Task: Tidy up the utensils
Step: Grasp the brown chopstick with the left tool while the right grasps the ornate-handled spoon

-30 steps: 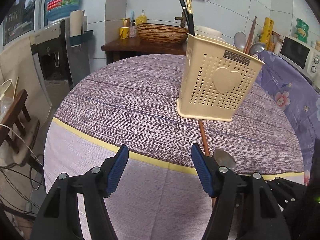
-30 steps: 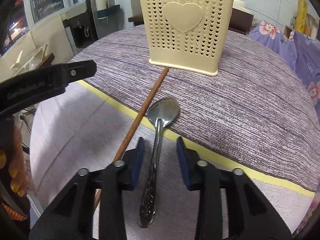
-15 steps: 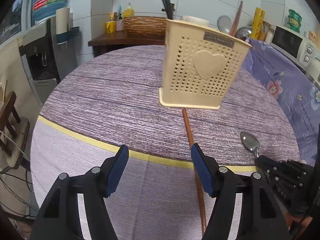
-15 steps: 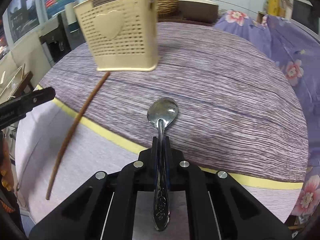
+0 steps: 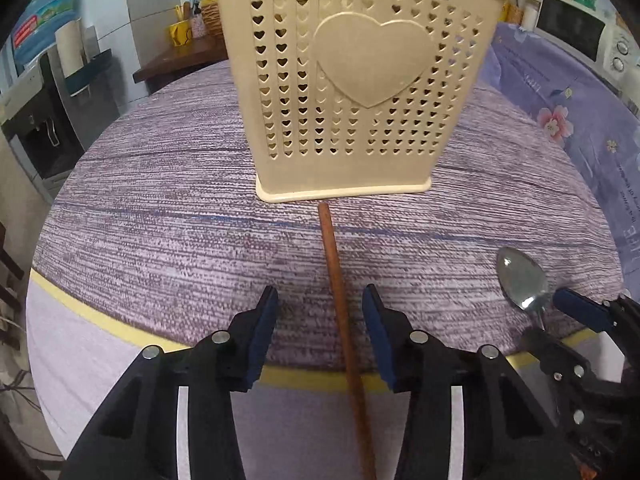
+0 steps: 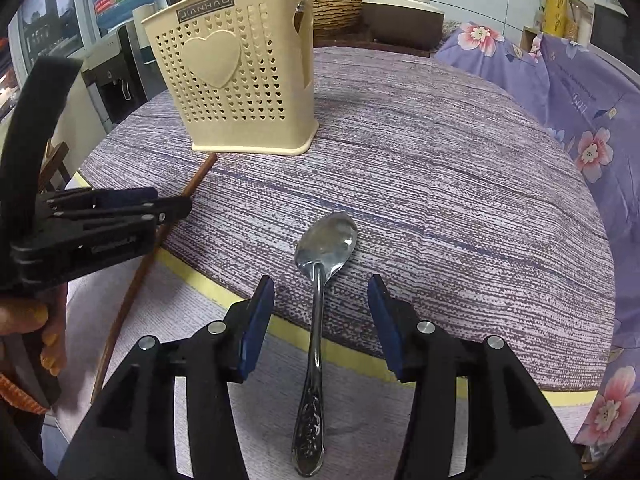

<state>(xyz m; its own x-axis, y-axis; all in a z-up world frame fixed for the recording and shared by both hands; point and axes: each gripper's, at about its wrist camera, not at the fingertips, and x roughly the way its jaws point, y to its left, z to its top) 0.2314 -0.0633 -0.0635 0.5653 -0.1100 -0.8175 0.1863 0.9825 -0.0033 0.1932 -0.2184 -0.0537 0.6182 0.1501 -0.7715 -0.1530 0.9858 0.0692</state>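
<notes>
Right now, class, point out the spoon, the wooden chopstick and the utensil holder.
spoon [image 6: 326, 246], right wrist view, on its bowl.
wooden chopstick [image 5: 340, 300], left wrist view, mid-shaft.
utensil holder [image 5: 374, 60], left wrist view, on the raised heart.

This is a home kitchen or dining corner. A round bench [image 6: 460, 152] under a purple woven cloth carries a cream utensil holder [image 5: 360, 92] with heart-shaped holes, a steel spoon [image 6: 320, 280] and a wooden chopstick [image 5: 340, 300]. Behind it stand a microwave [image 5: 580, 36] on a flowered purple cover, a water dispenser [image 5: 36, 112] with a blue bottle on top, a wicker basket [image 6: 336, 16], a rice cooker [image 6: 404, 12] and white tiled walls.
</notes>
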